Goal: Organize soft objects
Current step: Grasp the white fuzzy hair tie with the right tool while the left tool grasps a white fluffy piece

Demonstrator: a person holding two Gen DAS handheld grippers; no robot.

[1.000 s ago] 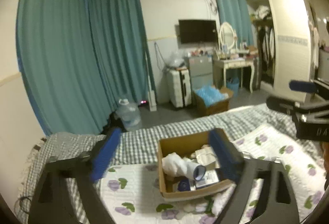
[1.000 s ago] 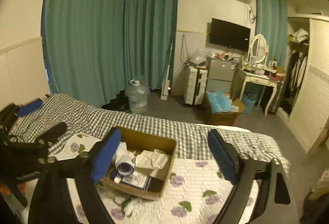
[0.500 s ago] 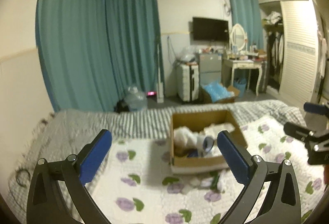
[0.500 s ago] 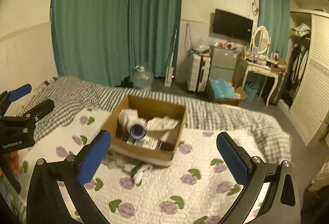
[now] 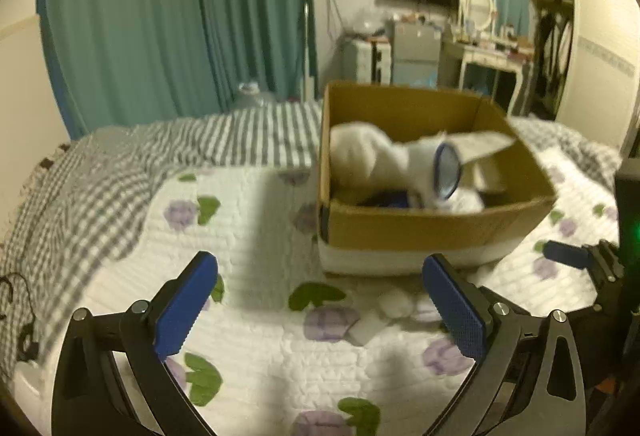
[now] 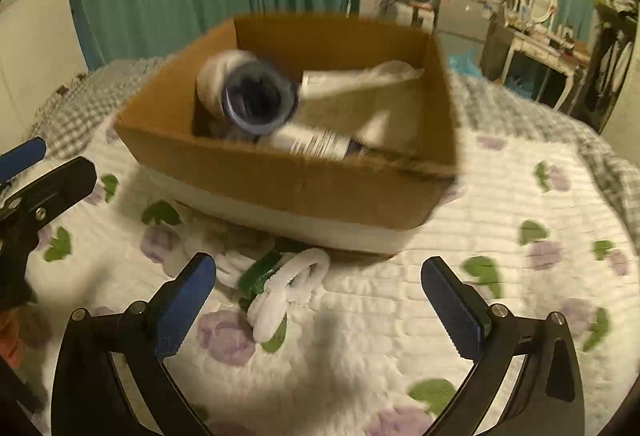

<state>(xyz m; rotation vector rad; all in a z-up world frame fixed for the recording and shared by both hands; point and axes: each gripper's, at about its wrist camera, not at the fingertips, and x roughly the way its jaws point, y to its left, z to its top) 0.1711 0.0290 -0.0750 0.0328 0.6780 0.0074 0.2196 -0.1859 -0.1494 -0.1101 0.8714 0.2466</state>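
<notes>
- Left tongs point(image 5: 320, 300): released, jaws wide apart, nothing between them; they hover low over the quilt point(image 5: 248, 236).
- Right tongs point(image 6: 318, 300): released likewise, jaws spread and empty, over the same quilt.
- Box point(image 6: 304, 171): open cardboard, standing on the quilt; ahead and to the right of the left tongs, straight ahead of the right tongs.
- Box contents: white soft items point(image 5: 368, 159), a roll with a dark blue rim point(image 6: 258, 101) lying on top, a labelled pack point(image 6: 316, 143) under it. Motion blur hides finer detail.
- Loose soft items, right view: a white looped cord or cloth point(image 6: 288, 288) tangled with a green piece point(image 6: 260, 272), lying on the quilt between box and right tongs, just ahead of the left finger and not touching either finger.
- Loose soft items, left view: small white pieces point(image 5: 396, 302) on the quilt just below the box's front wall, beside the left tongs' right finger.
- Done, by judgement: several soft things already sit in the box.
- Left, by judgement: the loose pieces in front of the box remain to be gathered; neither tongs grips anything yet. What the finished order should be cannot be told.
</notes>
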